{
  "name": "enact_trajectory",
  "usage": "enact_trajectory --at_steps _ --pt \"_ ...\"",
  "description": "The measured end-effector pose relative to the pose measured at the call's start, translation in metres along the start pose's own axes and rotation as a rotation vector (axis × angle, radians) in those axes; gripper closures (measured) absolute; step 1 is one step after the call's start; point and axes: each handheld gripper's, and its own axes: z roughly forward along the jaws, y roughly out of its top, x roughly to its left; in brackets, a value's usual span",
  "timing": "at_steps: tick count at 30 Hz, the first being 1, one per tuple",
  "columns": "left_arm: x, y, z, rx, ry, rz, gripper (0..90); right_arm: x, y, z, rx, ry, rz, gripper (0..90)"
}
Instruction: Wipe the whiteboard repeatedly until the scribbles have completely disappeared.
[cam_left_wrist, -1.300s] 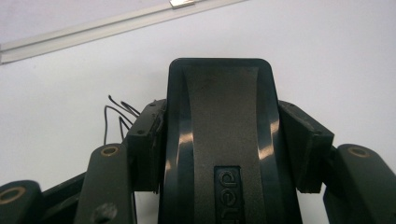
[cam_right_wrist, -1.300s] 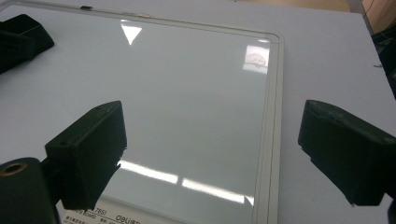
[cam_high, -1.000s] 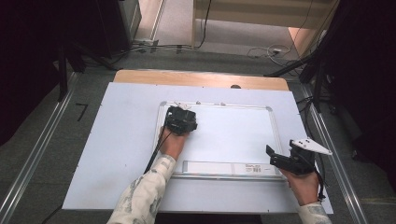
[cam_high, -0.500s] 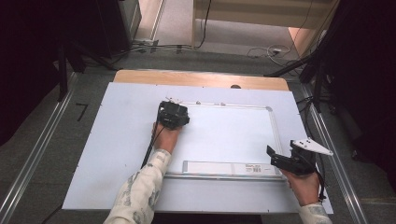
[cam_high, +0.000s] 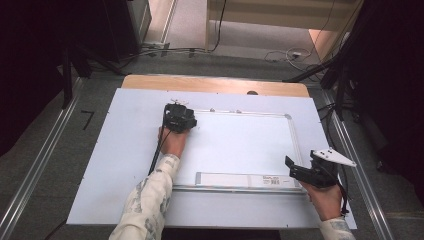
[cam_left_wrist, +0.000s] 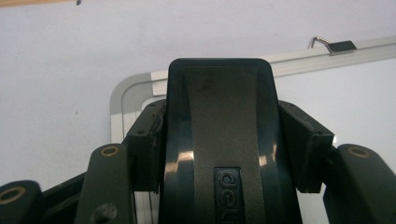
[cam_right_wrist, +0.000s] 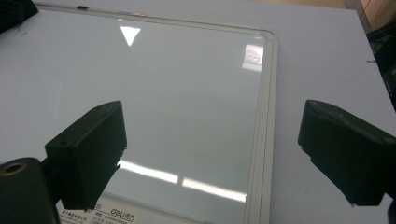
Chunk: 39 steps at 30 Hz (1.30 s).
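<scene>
**Eraser at the whiteboard's far left corner, right gripper idle and open**

We note the left gripper (cam_high: 180, 118) at the far left corner of the whiteboard (cam_high: 240, 145), which lies flat on the pale table sheet (cam_high: 115, 165). In the left gripper view its two jaws press against the sides of a black eraser (cam_left_wrist: 219, 135), one jaw on each flank; a moulded logo shows on the eraser's lower part. Beyond the eraser's rounded top edge we see the board's rounded corner frame (cam_left_wrist: 122, 95) and, further along the far rail, a small metal hanging clip (cam_left_wrist: 332, 45).

The right gripper (cam_high: 300, 172) sits at the board's near right corner, just above the printed label strip (cam_high: 240, 180) that runs along the near edge. In the right gripper view its jaws stand wide apart with nothing between them; the glossy board surface (cam_right_wrist: 187, 102) and its right frame rail (cam_right_wrist: 265, 121) lie below the gap. The board reads clean in that view, with only light reflections on it.

The two grippers are well apart, at opposite corners of the board. A patterned sleeve (cam_high: 150, 200) covers the left forearm.
</scene>
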Motion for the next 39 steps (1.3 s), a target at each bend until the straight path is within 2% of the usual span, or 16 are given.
enact_trajectory --at_steps 6,10,20,27,31,34,39 --pt "-0.002 0.004 0.004 -0.004 0.011 -0.002 41.6 -0.001 0.0 0.001 0.0 0.002 0.004 6.6" --pt "-0.007 0.004 0.005 -0.005 -0.001 0.011 41.6 0.0 0.001 0.002 0.0 0.005 0.001 6.6" --pt "-0.05 0.004 0.007 -0.008 -0.058 0.069 41.7 0.001 0.003 0.003 0.0 0.011 -0.002 6.6" --pt "-0.068 0.0 0.002 -0.003 -0.096 0.106 41.7 0.001 0.002 0.003 0.0 0.011 -0.004 6.6" --pt "-0.068 -0.003 0.0 -0.003 -0.106 0.106 41.6 0.002 0.002 0.003 0.002 0.01 -0.005 6.6" --pt "-0.063 -0.003 -0.001 0.003 -0.106 0.108 41.6 0.001 0.002 0.003 0.001 0.011 -0.008 6.6" --pt "-0.036 -0.002 -0.001 0.008 -0.068 0.07 41.6 0.0 0.0 0.001 0.003 0.005 -0.003 6.6"
